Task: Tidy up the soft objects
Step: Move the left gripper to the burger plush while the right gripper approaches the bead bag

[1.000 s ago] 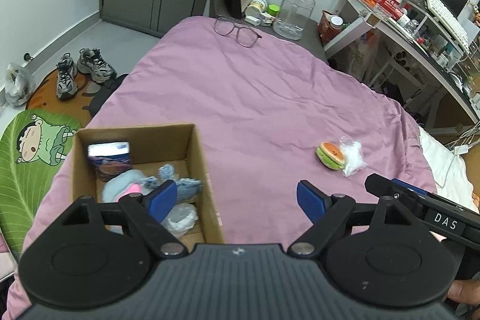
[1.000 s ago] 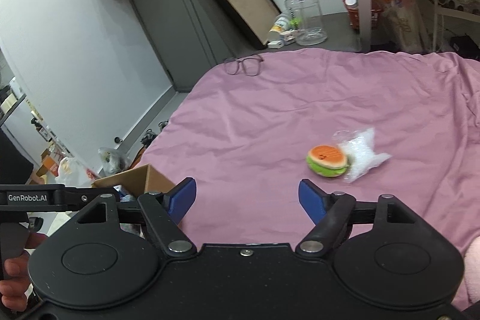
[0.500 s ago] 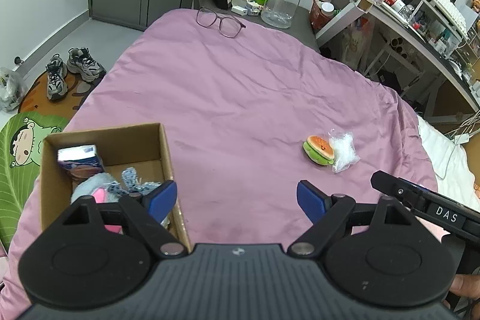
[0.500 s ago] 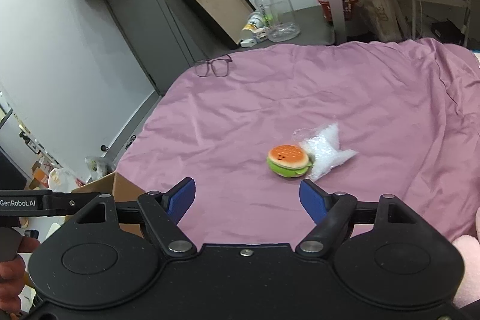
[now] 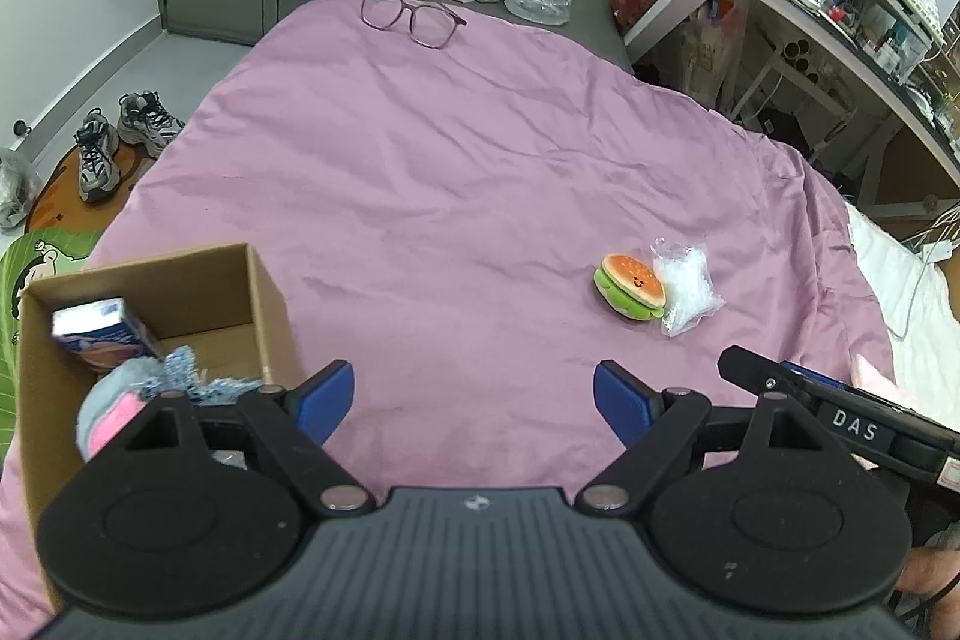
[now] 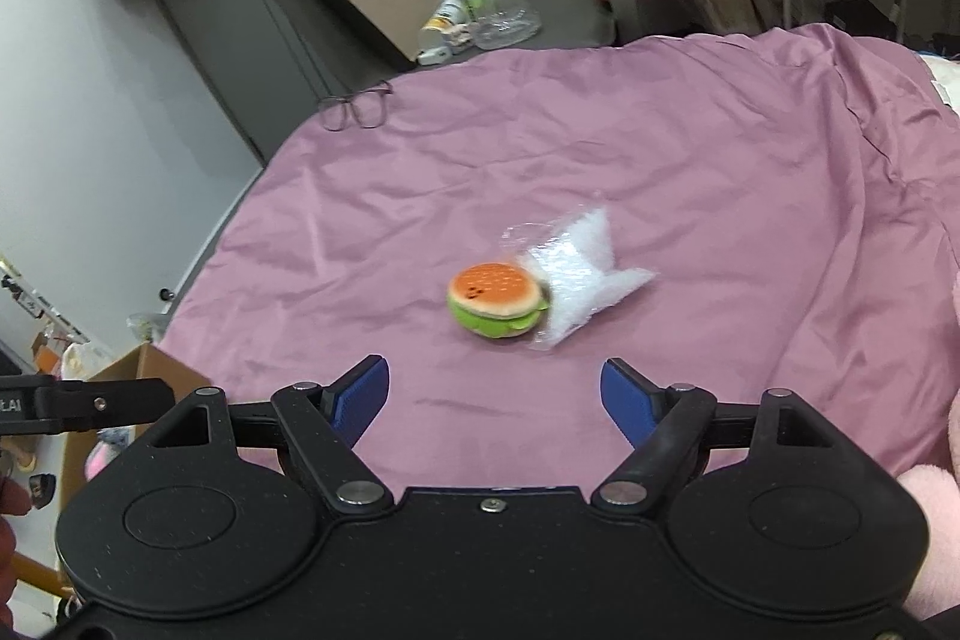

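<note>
On the bed: burger (image 6: 497,303) lying against the bag (image 6: 579,274), not boxed yet.
Right gripper (image 6: 495,397): gaping wide, empty, aiming at burger.
Left gripper (image 5: 473,398): also gaping, idling by box (image 5: 264,292).

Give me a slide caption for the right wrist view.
Open right tongs hover over a pink bedspread, facing a burger plush that touches a clear plastic bag.

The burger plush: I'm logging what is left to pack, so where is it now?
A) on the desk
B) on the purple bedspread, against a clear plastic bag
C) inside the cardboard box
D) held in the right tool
B: the burger plush lies on the purple bedspread against the clear plastic bag, ahead of the open right tool.
</note>
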The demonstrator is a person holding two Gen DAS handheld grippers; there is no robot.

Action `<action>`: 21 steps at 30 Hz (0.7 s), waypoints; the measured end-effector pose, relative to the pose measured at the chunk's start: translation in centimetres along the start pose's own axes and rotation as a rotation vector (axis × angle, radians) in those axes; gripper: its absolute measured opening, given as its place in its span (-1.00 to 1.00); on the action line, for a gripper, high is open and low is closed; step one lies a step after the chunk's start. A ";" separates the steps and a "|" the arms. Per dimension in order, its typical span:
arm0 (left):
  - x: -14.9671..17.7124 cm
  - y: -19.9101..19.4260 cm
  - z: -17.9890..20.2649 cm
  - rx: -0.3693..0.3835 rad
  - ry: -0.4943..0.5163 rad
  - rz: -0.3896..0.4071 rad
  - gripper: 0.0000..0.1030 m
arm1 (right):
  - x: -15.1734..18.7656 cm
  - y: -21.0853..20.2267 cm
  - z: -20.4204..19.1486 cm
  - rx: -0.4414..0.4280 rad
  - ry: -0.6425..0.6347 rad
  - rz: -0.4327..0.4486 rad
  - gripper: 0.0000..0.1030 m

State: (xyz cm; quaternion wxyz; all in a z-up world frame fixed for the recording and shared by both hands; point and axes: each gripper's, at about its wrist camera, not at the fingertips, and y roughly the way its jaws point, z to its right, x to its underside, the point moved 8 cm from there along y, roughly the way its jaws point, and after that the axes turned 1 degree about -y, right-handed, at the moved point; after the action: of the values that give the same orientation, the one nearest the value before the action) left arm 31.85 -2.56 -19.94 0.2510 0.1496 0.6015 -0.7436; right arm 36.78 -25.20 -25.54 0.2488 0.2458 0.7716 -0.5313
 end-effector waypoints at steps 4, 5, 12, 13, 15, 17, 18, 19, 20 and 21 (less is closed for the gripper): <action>-0.2 1.1 0.5 -0.013 0.006 -0.012 0.67 | 0.0 0.9 1.0 0.029 0.004 -0.005 0.50; -0.2 1.4 0.6 -0.016 0.004 -0.015 0.67 | 0.0 1.1 1.2 0.030 0.008 -0.007 0.50; -0.9 3.6 2.6 0.001 0.057 -0.018 0.66 | 0.0 2.6 2.6 0.041 0.019 -0.026 0.49; -0.9 3.9 2.7 0.003 0.060 -0.018 0.66 | 0.0 2.9 2.9 0.030 0.034 -0.031 0.49; -0.9 4.7 3.1 0.014 0.061 -0.030 0.66 | -0.1 3.3 3.2 0.019 0.057 -0.033 0.46; -1.0 5.6 3.4 0.023 0.060 -0.045 0.64 | -0.2 3.8 3.5 0.011 0.070 -0.037 0.39; -1.1 6.1 3.6 0.028 0.059 -0.051 0.64 | -0.3 4.1 3.7 0.004 0.077 -0.038 0.33; -1.2 6.5 3.8 0.033 0.058 -0.055 0.62 | -0.4 4.4 3.9 -0.003 0.084 -0.039 0.26; -1.4 7.0 4.0 0.039 0.056 -0.057 0.61 | -0.5 4.7 4.0 -0.006 0.090 -0.039 0.24; -1.7 7.4 4.3 0.043 0.055 -0.058 0.61 | -0.6 5.0 4.3 -0.007 0.096 -0.038 0.20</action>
State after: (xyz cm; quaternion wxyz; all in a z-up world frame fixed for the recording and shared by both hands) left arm 37.68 -7.50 -24.17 0.2094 0.1579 0.5962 -0.7588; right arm 40.96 -27.77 -30.03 0.2020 0.2554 0.7890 -0.5211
